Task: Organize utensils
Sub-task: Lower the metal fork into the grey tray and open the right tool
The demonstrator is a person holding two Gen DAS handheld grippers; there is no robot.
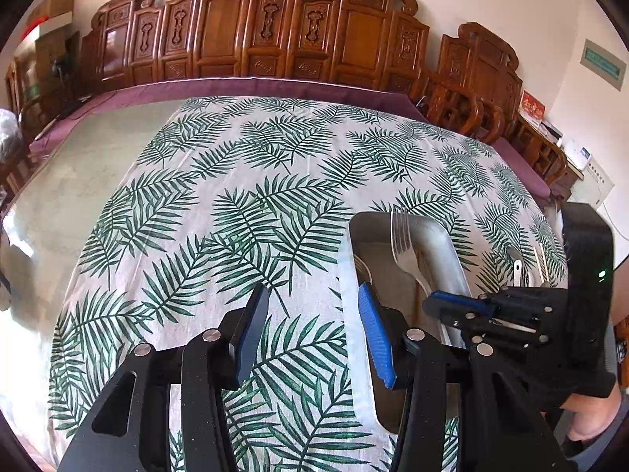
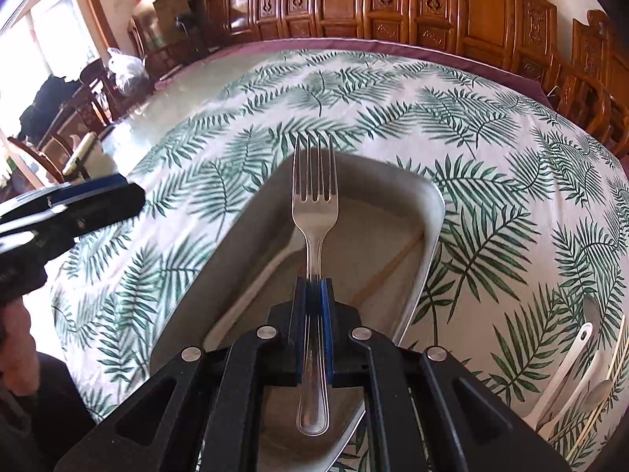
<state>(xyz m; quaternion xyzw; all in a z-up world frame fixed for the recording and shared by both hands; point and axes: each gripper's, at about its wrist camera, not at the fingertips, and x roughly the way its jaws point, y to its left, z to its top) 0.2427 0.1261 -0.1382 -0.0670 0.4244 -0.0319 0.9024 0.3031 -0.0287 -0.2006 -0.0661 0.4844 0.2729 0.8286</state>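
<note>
My right gripper [image 2: 313,287] is shut on a silver fork [image 2: 314,192], gripping its handle, tines pointing away, held over a metal tray [image 2: 430,212]. In the left wrist view the fork [image 1: 403,236] hangs above the tray [image 1: 350,275], with the right gripper [image 1: 452,303] at the tray's right side. My left gripper [image 1: 310,334] is open and empty, just left of the tray, its blue-padded finger [image 1: 375,338] over the tray's left rim. A white spoon lies in the tray [image 1: 363,265].
White spoons [image 2: 566,369] and chopsticks [image 2: 613,377] lie on the leaf-print cloth [image 1: 236,204] right of the tray. Carved wooden chairs [image 1: 275,35] line the table's far side. Bare glass tabletop [image 1: 67,196] lies to the left.
</note>
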